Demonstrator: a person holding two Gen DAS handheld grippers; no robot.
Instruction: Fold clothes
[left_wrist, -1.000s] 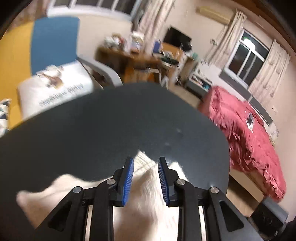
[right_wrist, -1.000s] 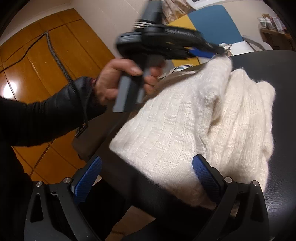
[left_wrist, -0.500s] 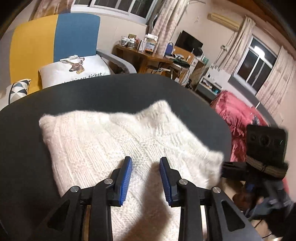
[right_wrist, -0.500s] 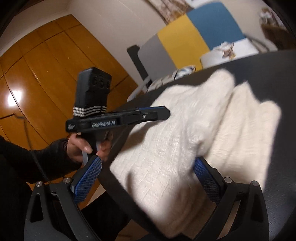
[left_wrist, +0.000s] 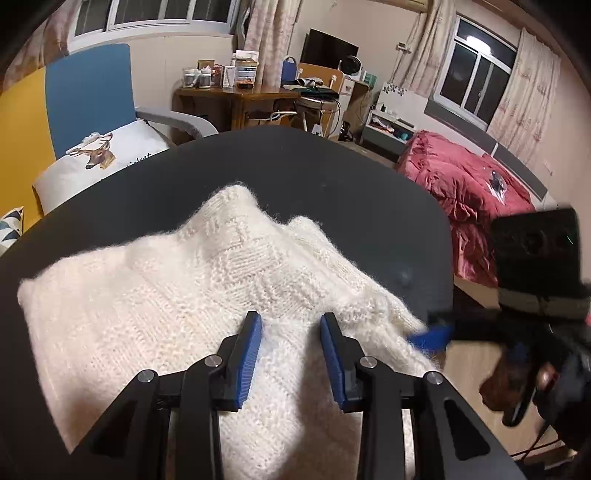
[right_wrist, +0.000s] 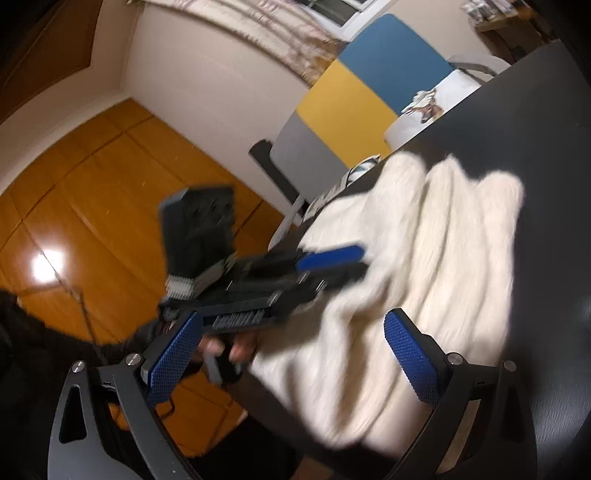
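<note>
White sweater (left_wrist: 177, 317) on black table (left_wrist: 332, 184)

A lived-in bedroom under warm indoor light

Beyond the dark table (left_wrist: 332, 177) stands a chair (left_wrist: 85, 92) with a blue and yellow back, a white cushion (left_wrist: 103, 155) printed with a deer on its seat. A wooden desk (left_wrist: 236, 99) crowded with bottles and boxes sits against the pale wall, beside patterned curtains (left_wrist: 269, 37) and a dark screen (left_wrist: 328, 50). To the right, a bed carries a rumpled red quilt (left_wrist: 469, 192) below a window (left_wrist: 476, 85) with dark panes. In the right wrist view, orange wooden panels (right_wrist: 92, 206) reflect a bright spot of lamp light.
</note>
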